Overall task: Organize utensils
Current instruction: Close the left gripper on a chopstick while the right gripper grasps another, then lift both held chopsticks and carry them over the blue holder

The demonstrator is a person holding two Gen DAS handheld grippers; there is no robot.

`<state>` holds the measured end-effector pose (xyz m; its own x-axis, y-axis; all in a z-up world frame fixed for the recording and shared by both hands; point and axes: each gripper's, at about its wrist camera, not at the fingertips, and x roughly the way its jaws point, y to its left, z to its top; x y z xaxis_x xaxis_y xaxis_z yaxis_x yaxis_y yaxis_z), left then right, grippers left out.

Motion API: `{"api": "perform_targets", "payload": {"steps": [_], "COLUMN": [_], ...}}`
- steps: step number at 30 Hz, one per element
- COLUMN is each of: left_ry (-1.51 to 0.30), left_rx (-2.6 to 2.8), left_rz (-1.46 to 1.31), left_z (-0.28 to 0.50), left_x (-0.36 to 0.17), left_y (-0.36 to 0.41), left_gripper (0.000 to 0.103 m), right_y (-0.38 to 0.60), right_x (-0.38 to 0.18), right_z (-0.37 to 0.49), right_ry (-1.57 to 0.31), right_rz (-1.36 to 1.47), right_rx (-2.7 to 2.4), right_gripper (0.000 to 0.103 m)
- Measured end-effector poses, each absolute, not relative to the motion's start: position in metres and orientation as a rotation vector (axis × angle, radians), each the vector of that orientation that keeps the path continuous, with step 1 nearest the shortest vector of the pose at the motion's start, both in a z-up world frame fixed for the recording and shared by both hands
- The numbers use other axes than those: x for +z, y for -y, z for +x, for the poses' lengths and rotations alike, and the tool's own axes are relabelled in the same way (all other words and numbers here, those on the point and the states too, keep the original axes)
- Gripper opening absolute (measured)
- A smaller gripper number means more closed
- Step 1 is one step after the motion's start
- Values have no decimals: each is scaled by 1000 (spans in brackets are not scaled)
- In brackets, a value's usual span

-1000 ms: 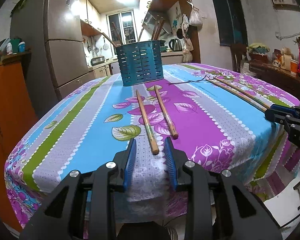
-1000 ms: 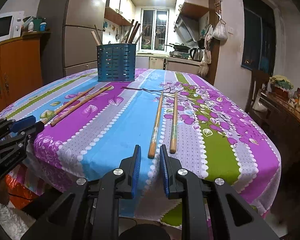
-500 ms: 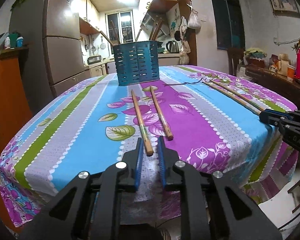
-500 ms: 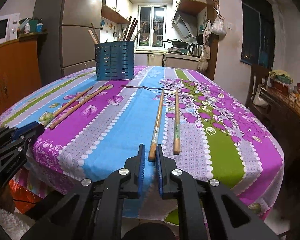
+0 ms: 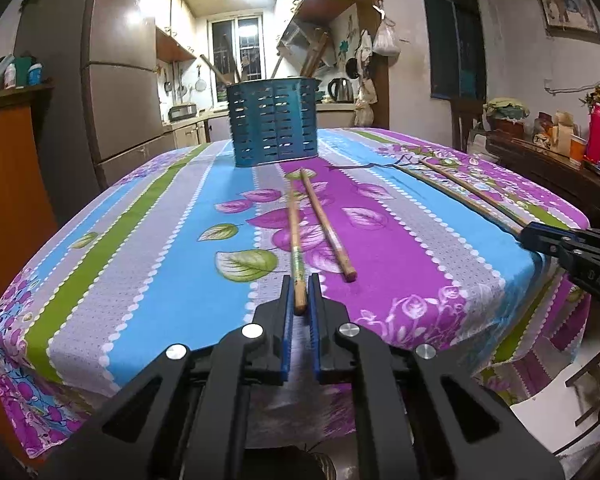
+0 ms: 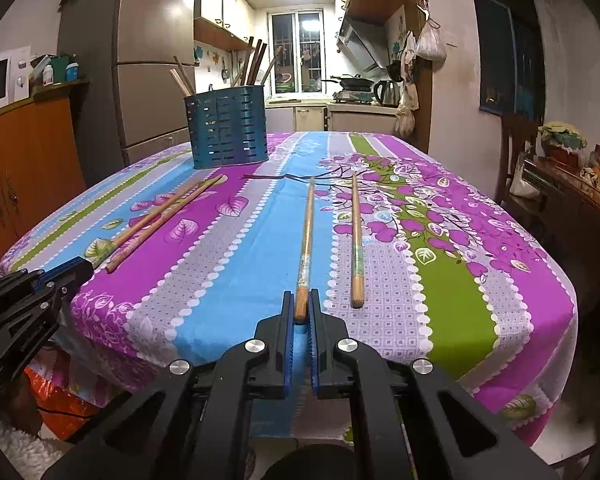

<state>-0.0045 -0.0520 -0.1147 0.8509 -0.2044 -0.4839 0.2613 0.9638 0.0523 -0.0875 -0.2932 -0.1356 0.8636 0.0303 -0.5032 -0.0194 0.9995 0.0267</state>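
On the striped floral tablecloth (image 5: 172,240) lie two pairs of wooden chopsticks. My left gripper (image 5: 299,294) is shut on the near end of the left chopstick (image 5: 294,236) of its pair; the other chopstick (image 5: 326,226) lies just to the right. My right gripper (image 6: 301,309) is shut on the near end of a chopstick (image 6: 307,236); its mate (image 6: 356,236) rests beside it. A blue slotted utensil holder (image 5: 273,122) (image 6: 227,126) stands at the table's far side with several sticks in it.
A tall fridge (image 6: 152,60) and an orange cabinet (image 6: 24,160) stand at the left. A dark side table (image 5: 548,160) with bottles and a chair (image 6: 516,152) are at the right. The kitchen counter (image 6: 356,106) lies beyond the table.
Both grippers' jaws have closed from partly open onto the near ends of their chopsticks. The left gripper also edged forward to its stick.
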Motion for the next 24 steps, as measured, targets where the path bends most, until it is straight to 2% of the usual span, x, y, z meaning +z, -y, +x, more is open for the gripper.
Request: {"api": "perform_targets", "payload": {"steps": [12,24], "left_ry": [-468,-411], "left_rx": [-211,-236], "left_rz": [72,46], "left_z": [-12,-3], "left_x": [-85,-2], "left_y": [21,-1], "left_gripper": [5,5], "right_y": [281,287], "right_x": [-91,1], "right_z": [-109,-105], "right_ry": [-414,-257], "right_rz": [-81,-89], "right_rx": [26,86], "right_gripper": [8,8]}}
